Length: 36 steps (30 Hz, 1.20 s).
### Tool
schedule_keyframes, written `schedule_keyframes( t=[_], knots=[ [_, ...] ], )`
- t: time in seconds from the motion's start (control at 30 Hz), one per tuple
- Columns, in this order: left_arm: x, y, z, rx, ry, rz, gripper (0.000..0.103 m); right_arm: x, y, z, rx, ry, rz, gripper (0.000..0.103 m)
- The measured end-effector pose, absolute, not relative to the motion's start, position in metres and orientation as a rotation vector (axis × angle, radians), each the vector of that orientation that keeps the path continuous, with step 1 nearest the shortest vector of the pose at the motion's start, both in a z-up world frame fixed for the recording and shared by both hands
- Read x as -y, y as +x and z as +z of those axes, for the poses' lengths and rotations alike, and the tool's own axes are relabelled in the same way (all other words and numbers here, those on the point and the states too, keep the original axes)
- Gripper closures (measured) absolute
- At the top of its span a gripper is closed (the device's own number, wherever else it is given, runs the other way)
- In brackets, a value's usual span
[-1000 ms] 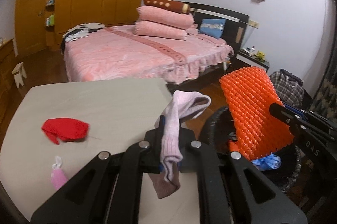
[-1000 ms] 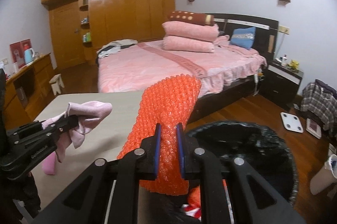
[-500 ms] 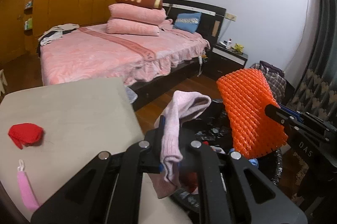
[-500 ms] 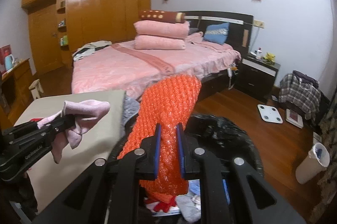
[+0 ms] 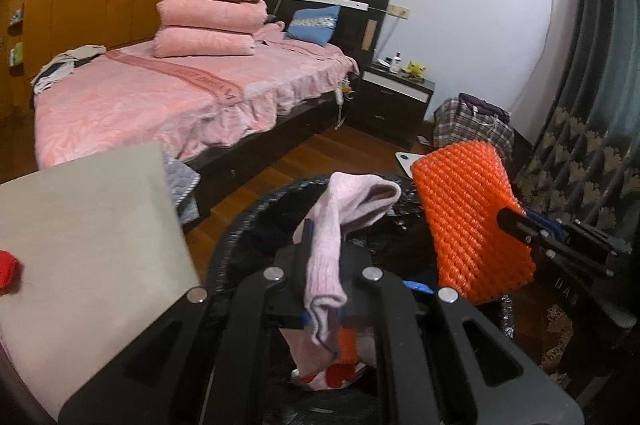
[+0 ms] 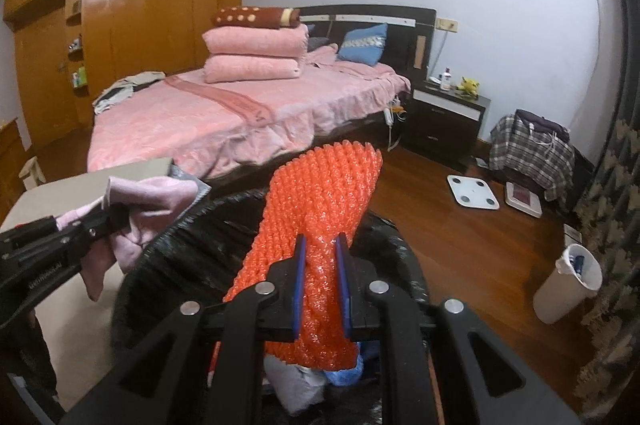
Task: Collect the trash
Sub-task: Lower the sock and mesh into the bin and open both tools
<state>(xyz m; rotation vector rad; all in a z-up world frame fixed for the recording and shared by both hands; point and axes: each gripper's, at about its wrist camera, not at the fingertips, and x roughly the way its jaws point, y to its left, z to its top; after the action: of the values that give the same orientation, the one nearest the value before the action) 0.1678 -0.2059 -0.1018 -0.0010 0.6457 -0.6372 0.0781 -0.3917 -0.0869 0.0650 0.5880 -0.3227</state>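
Table (image 5: 80, 249): pale grey-beige top at near left, one corner pointing toward the bed. A red item (image 5: 7, 271) lies at its left edge, only partly in frame.

Room: bedroom with a dark wooden floor (image 6: 460, 225) and a pale wall. A bed (image 5: 160, 97) with a pink cover stands far left of centre; on it are two folded pink blankets, a brown spotted roll on top of them, a blue cushion (image 5: 314, 24) against the dark headboard, and loose clothes at the far left end. A wooden wardrobe (image 6: 140, 17) fills the far left wall. A dark nightstand (image 6: 448, 117) stands right of the bed, bearing a bottle and a small yellow toy. A plaid bag (image 6: 532, 149) sits further right, with a white scale (image 6: 472, 191) on the floor in front of it. A patterned curtain hangs at the right edge.

Containers:
- Trash bin (image 5: 240, 245) — round, lined with a black bag, just beside the table's near right edge. Inside: mixed items in red, white, blue and orange, partly hidden by the grippers.
- Small white bin (image 6: 568, 283) — on the floor at the right, well apart; contents too small to tell.

Left gripper (image 5: 320, 289): fingers clenched on a pink sock (image 5: 332, 245), which droops over the open bin.

Right gripper (image 6: 322, 285): fingers clamped on an orange foam net (image 6: 320, 209), standing upright above the bin, just right of the sock.
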Motion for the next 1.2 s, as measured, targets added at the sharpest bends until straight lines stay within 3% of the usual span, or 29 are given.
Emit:
schedule_keyframes(
  t=[0.63,0.7,0.73,0.77,0.8,0.9,1.07,1.13,1.2],
  knots=[
    [0.249,0.185,-0.137,-0.730,0.030,-0.690,0.094,0.426,0.082,-0.128,-0.667,0.088,-0.380,0.088],
    [0.249,0.188,-0.137,-0.738,0.025,-0.692,0.090,0.426,0.081,-0.130,-0.670,0.090,-0.385,0.083],
    [0.247,0.188,-0.137,-0.740,0.022,-0.696,0.077,0.426,0.080,-0.131,-0.673,0.089,-0.387,0.082],
    [0.246,0.188,-0.137,-0.739,0.018,-0.699,0.060,0.426,0.080,-0.131,-0.676,0.086,-0.393,0.080],
    [0.244,0.187,-0.136,-0.735,0.011,-0.703,0.055,0.425,0.078,-0.132,-0.674,0.083,-0.399,0.077],
    [0.237,0.186,-0.134,-0.737,-0.002,-0.704,0.049,0.425,0.074,-0.131,-0.665,0.085,-0.413,0.063],
    [0.211,0.184,-0.123,-0.701,-0.037,-0.660,0.022,0.419,0.067,-0.124,-0.632,0.074,-0.425,0.016],
    [0.199,0.182,-0.118,-0.683,-0.037,-0.636,0.016,0.415,0.066,-0.121,-0.620,0.075,-0.425,0.008],
    [0.184,0.179,-0.111,-0.663,-0.033,-0.606,0.013,0.410,0.065,-0.117,-0.605,0.082,-0.409,0.006]
  ],
)
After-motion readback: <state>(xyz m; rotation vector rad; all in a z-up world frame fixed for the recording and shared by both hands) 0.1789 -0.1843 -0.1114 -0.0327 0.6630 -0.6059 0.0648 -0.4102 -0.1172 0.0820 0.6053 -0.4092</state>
